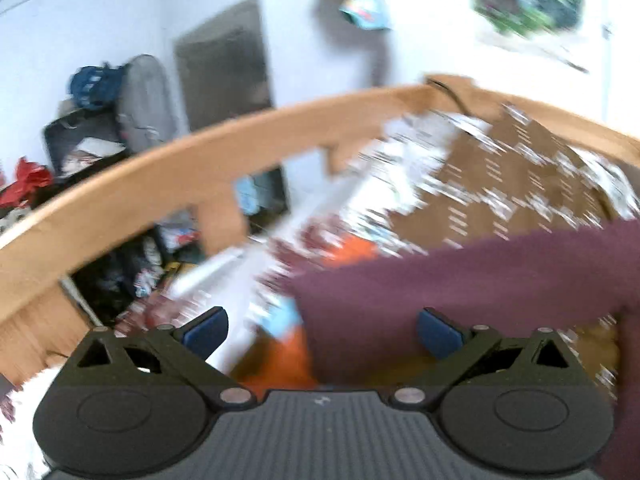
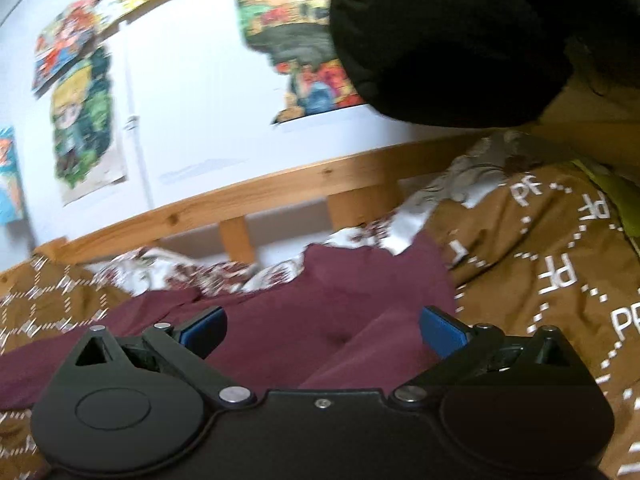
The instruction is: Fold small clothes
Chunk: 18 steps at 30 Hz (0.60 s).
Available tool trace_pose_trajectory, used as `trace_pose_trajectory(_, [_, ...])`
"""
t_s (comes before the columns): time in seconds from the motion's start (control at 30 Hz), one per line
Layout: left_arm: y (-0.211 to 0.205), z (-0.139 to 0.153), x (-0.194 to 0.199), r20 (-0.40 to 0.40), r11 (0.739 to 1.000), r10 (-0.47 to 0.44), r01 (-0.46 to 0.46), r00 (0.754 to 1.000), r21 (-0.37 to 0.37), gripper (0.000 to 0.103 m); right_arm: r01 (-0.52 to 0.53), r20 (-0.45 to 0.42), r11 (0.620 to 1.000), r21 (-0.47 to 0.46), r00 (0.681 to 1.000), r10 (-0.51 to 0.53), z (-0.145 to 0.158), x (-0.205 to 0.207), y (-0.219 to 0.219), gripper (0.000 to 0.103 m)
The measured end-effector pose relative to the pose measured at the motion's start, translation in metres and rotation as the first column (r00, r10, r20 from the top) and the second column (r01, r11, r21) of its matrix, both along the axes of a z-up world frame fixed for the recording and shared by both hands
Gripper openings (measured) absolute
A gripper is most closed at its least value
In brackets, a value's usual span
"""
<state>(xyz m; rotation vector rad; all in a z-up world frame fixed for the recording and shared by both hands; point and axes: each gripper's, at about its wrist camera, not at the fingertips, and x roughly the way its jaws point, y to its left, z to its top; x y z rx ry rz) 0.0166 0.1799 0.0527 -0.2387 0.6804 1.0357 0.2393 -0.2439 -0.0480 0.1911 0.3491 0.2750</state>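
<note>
progress: maroon garment [image 2: 340,320] spread on the bed, over the brown patterned duvet [image 2: 552,264], near the side with the wooden rail [image 2: 280,184]. in the right wrist view at least one layer doubled over itself, a diagonal edge running across the cloth below a soft dimple; judged part-folded, not finished. outline still loose and wrinkled toward the rail, one end trailing off toward the bed's near edge. final shape not confirmable from these views.

right gripper [image 2: 322,330]: jaws spread wide, nothing pinched, blue pads clear on either side of the cloth beneath. left gripper [image 1: 322,330]: jaws likewise wide apart, empty; maroon garment [image 1: 460,292] seen past them as a broad band, heavily blurred.

left to do, as judged: at least one more fold to square the piece, then smoothing and setting aside. no stack of finished folded items visible anywhere.

counts:
- maroon garment: 1
- orange cloth [image 1: 288,356] under or beside the maroon piece, left view only: 1 patch, maybe a second small garment; too blurred to tell
- duvet, brown with white lettering: 1
- white floral bedding [image 2: 192,272] along the rail: 1
- grippers: 2
- wall posters [image 2: 76,128], right view: about 5
- dark bulky object [image 2: 440,40] at upper right: 1, unidentified
</note>
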Motion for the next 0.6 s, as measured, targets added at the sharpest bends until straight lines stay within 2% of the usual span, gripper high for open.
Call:
trace_pose_trajectory(0.13, [0.037,0.001,-0.008,0.058,0.997,-0.028,0.032,0.998,-0.068,0.093,-0.053,-0.02,0.998,-0.03,0.998,0.052,-0.001,-0.01,0.016,0.102])
trace_pose_trajectory(0.2, [0.046,0.0,-0.009,0.089,0.993,-0.035,0.045,0.995,-0.107,0.077,-0.068,-0.036,0.997,-0.045,0.997,0.066,-0.004,-0.014,0.022,0.102])
trace_pose_trajectory(0.23, [0.049,0.0,-0.011,0.105,0.991,-0.047,0.06,0.993,-0.119,0.075,-0.074,-0.044,0.996,-0.05,0.996,0.072,-0.006,-0.015,0.024,0.102])
trace_pose_trajectory(0.27, [0.047,-0.002,-0.009,0.115,0.989,-0.06,0.074,0.992,-0.126,0.064,-0.082,-0.05,0.995,-0.056,0.996,0.079,-0.008,-0.017,0.026,0.102])
trace_pose_trajectory(0.3, [0.046,-0.003,-0.006,0.121,0.987,-0.072,0.088,0.99,-0.132,0.043,-0.087,-0.055,0.994,-0.061,0.995,0.083,-0.009,-0.018,0.027,0.102])
trace_pose_trajectory(0.37, [0.043,-0.002,0.0,0.113,0.986,-0.09,0.104,0.99,-0.128,0.018,-0.092,-0.059,0.994,-0.065,0.994,0.088,-0.01,-0.02,0.029,0.102])
trace_pose_trajectory(0.4, [0.038,0.001,0.001,0.114,0.987,-0.097,0.111,0.989,-0.116,0.009,-0.09,-0.059,0.994,-0.063,0.995,0.086,-0.009,-0.021,0.028,0.102])
trace_pose_trajectory(0.47, [0.032,0.006,0.007,0.127,0.987,-0.117,0.129,0.985,-0.093,0.005,-0.082,-0.056,0.995,-0.055,0.995,0.079,-0.008,-0.021,0.027,0.102])
trace_pose_trajectory(0.6, [0.015,0.037,0.017,0.169,0.981,-0.18,0.19,0.969,-0.048,0.004,-0.056,-0.053,0.998,-0.027,0.997,0.055,-0.002,-0.02,0.02,0.102])
